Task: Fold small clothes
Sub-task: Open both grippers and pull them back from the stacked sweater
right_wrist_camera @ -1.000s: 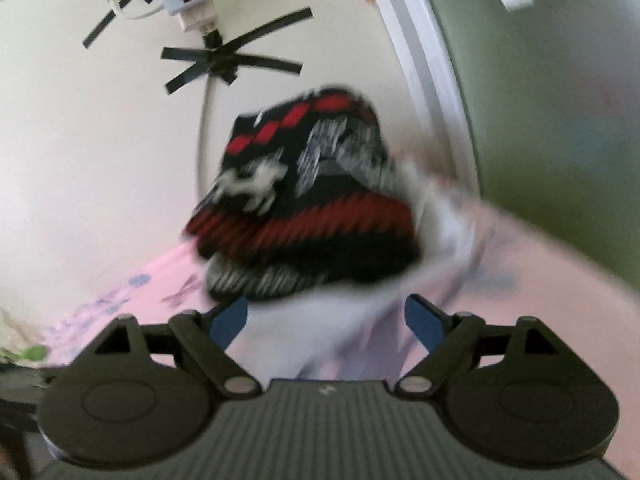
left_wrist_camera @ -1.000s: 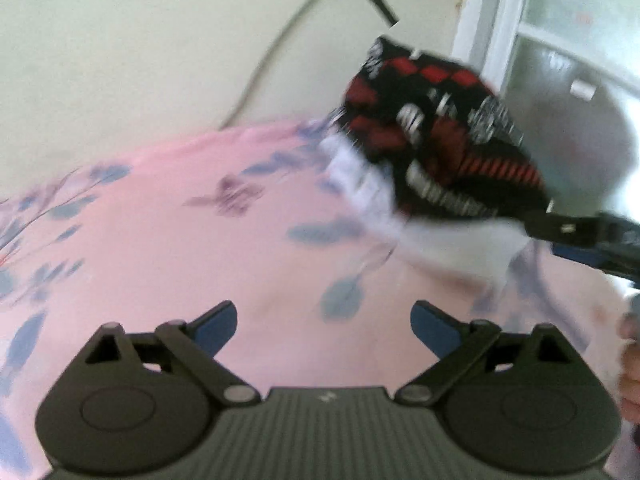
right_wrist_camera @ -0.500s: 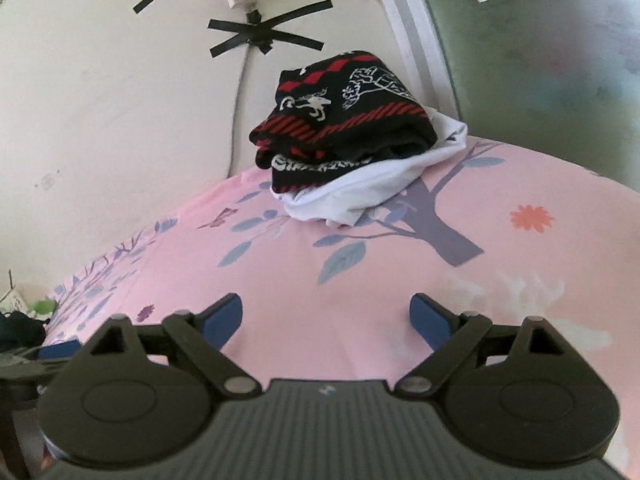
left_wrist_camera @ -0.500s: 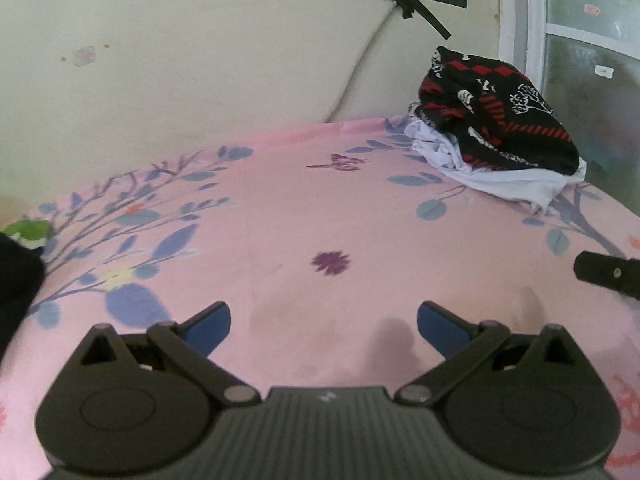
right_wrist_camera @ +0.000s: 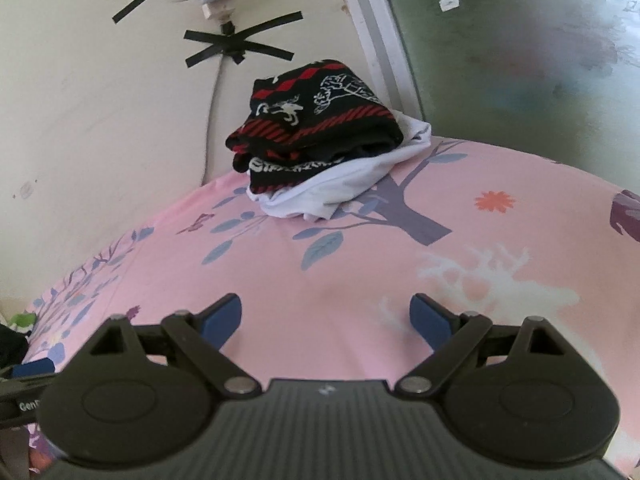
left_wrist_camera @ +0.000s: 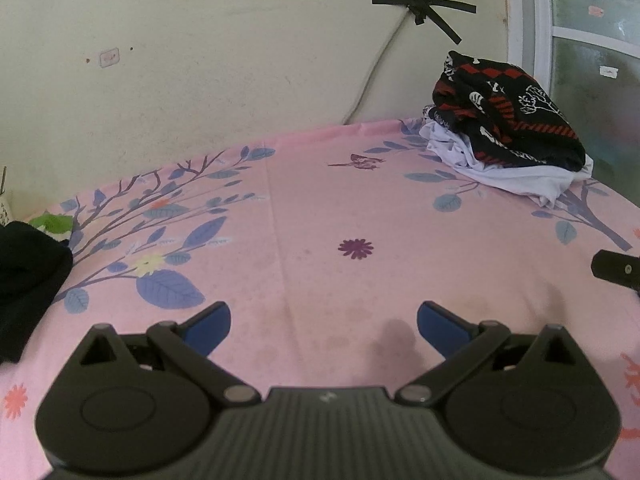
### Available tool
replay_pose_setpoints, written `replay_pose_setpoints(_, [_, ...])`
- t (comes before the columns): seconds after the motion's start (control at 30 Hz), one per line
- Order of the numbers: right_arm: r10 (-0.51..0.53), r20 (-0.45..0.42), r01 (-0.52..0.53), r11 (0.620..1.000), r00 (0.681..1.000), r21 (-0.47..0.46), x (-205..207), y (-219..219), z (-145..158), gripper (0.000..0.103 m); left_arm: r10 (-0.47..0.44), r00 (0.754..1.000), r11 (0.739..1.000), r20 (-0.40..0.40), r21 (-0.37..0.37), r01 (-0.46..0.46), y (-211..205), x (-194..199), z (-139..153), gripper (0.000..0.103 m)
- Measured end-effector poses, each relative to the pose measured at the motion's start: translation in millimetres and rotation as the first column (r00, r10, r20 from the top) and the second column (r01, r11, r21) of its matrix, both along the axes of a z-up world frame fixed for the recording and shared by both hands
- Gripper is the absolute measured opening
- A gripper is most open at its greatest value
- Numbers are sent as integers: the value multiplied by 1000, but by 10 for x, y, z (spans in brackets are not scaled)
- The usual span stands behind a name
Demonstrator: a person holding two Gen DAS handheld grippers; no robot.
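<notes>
A: Where are the folded clothes?

B: Upper right of the left wrist view: a black-and-red patterned garment (left_wrist_camera: pixel 504 116) lies on a white garment (left_wrist_camera: pixel 520 178), at the far corner of the pink floral sheet (left_wrist_camera: pixel 320 208), near the window frame (left_wrist_camera: pixel 528 40).

A: And the tools?

B: Left gripper (left_wrist_camera: pixel 323 322) spread wide, nothing between its fingers. Right gripper (right_wrist_camera: pixel 325 318) likewise wide and empty, low in its frame.

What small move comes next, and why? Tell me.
Probably swing the left gripper toward the dark garment at the sheet's left edge. Both grippers are open and empty, the black-and-red garment already sits folded on the white one, and the pink sheet between is bare.
</notes>
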State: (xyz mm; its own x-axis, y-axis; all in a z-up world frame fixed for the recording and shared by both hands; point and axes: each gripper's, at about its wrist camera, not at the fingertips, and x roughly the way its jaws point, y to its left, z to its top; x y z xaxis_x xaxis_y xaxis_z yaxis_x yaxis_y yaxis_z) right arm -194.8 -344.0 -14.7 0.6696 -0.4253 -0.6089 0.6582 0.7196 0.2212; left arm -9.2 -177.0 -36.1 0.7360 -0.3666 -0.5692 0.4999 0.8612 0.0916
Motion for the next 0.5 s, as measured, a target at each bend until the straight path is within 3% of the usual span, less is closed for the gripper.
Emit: replay_pose_setpoints(0.5, [-16, 17, 16, 1000, 1000, 3, -22, 16, -9, 88, -15, 1000, 1000, -19, 6, 15, -14, 10, -9, 103])
